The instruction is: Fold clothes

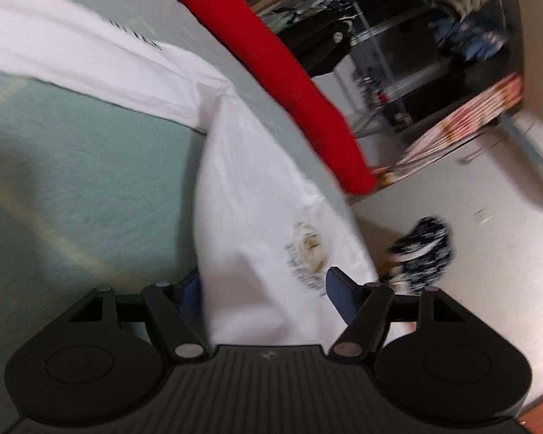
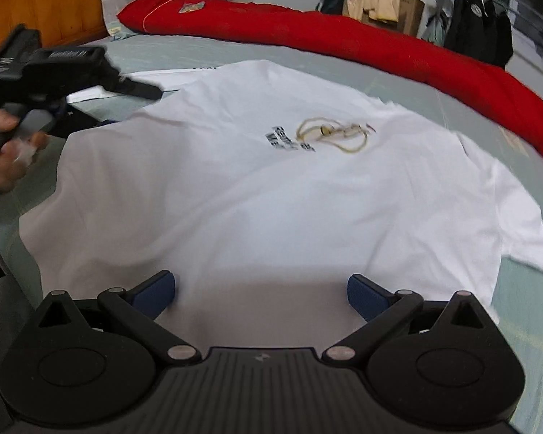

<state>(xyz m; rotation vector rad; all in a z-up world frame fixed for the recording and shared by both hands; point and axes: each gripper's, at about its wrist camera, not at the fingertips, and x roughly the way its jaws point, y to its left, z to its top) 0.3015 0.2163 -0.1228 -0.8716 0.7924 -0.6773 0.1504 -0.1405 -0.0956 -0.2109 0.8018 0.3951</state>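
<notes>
Right claw (image 2: pixel 260 294): jaws wide apart over the near hem, gripping nothing.
Left claw (image 1: pixel 262 294): jaws spread, white cloth between them, pads not pressing it.
White T-shirt (image 2: pixel 257 195): spread flat on the bed (image 2: pixel 525 289), print up.
Hand (image 2: pixel 7 152): holds the left tool's handle.
Red bedding (image 2: pixel 344 36): along the far edge.

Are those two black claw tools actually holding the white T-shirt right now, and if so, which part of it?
Neither is. The right gripper stands open over the white T-shirt. The left gripper is also open, with shirt fabric between its pads but not pinched.
</notes>
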